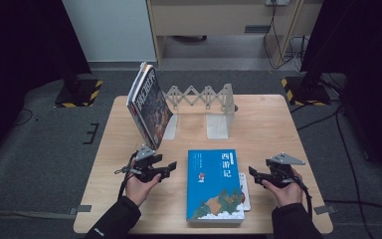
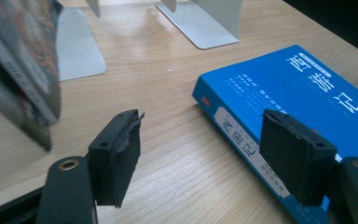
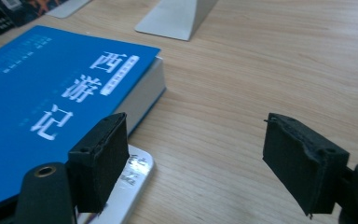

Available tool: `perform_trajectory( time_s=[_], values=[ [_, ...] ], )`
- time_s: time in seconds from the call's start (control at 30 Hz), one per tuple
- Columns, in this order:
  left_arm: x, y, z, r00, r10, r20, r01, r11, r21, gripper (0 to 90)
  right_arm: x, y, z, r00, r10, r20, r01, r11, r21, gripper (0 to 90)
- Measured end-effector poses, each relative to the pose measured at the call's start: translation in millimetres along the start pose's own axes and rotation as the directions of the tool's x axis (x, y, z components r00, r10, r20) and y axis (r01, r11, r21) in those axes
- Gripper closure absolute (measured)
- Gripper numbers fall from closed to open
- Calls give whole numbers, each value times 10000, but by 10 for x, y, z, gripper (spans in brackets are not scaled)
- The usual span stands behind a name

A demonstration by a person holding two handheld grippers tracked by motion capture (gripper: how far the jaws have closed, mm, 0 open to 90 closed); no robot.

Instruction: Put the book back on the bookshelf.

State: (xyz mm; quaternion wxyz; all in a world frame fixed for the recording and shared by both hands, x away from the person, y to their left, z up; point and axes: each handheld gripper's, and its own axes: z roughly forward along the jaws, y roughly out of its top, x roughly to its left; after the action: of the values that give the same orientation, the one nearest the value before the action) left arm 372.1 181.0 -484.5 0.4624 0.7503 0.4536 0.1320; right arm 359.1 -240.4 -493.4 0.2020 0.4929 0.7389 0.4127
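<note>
A thick blue book [image 1: 215, 185] lies flat on the pale wood-grain bench [image 1: 268, 124], its glossy cover face up with white characters printed near the far right corner and a landscape picture along the near edge. It serves as the landmark for everything else.

To the left of the book, the left tool [image 1: 171, 168] is held just above the bench, its jaws spread wide and holding nothing; in the left gripper view the square black foam pads [image 2: 119, 151] look worn and ragged at the edges, and the book's spine with its white label sits just past the right one.

To the right of the book, the right tool [image 1: 252, 173] also stands wide open and empty, pointing toward the book's page edge. A flat, shiny white thing [image 3: 128, 179] (rounded corner, too little showing to name it) pokes out from beneath the book's right edge, just beside the left pad.

Beyond the book stands a pale metal expanding bookend [image 1: 206, 99] with a zigzag lattice and smooth flat feet. Beyond the book and to its left, a few thin dark-covered books [image 1: 148, 105] lean tilted against that rack.
</note>
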Motion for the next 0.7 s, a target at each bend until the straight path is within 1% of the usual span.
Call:
perform_trajectory(
  time_s=[0.07, 0.1, 0.13, 0.17, 0.3, 0.33, 0.37, 0.4, 0.47, 0.57, 0.6, 0.67, 0.7],
  values=[
    [-33, -7, 39, 10000, 57, 32, -57, 10000, 70, 280, 40, 19, -4, 9998, -26, -188, 26, 10000, 22, 231],
    [-55, -14, 62, 9999, 119, 85, -120, 9998, 148, 280, 63, 27, -3, 9996, -21, -295, 25, 9999, 136, 233],
    [-68, -17, 76, 9999, 98, 111, -99, 9999, 115, 280, 90, 32, 5, 9991, -128, -392, 135, 9997, 180, 234],
    [-88, -21, 97, 9996, 228, 152, -231, 9995, 206, 279, 106, 33, 9, 9990, -99, -446, 107, 9998, 174, 237],
    [-161, -35, 175, 9987, 326, 381, -340, 9987, 374, 273, 203, 39, 41, 9969, -100, -776, 119, 9996, 244, 243],
    [-174, -44, 204, 9981, 136, 597, -163, 9989, 449, 273, 213, 38, 47, 9964, -185, -824, 210, 9994, 290, 242],
    [-179, -51, 220, 9974, 9, 716, -44, 9988, 488, 273, 239, 36, 59, 9959, -114, -894, 145, 9993, 339, 238],
    [-184, -58, 238, 9970, -11, 774, -34, 9984, 570, 271, 254, 33, 68, 9954, -110, -950, 145, 9992, 363, 238],
    [-201, -68, 270, 9973, 100, 723, -149, 9976, 673, 268, 279, 28, 89, 9941, -163, -1077, 212, 9988, 442, 238],
    [-208, -83, 302, 9965, 3, 835, -67, 9971, 761, 262, 323, 20, 120, 9920, -77, -1258, 140, 9987, 487, 238],
    [-210, -88, 315, 9960, -71, 892, 2, 9970, 777, 261, 326, 19, 125, 9911, -140, -1322, 206, 9986, 489, 238],
    [-214, -103, 346, 9946, -203, 1021, 116, 9964, 845, 256, 351, 14, 144, 9897, -86, -1430, 160, 9986, 507, 239],
    [-216, -111, 361, 9944, -175, 1043, 82, 9959, 897, 255, 369, 12, 153, 9890, 3, -1479, 77, 9985, 533, 240]
  ],
)
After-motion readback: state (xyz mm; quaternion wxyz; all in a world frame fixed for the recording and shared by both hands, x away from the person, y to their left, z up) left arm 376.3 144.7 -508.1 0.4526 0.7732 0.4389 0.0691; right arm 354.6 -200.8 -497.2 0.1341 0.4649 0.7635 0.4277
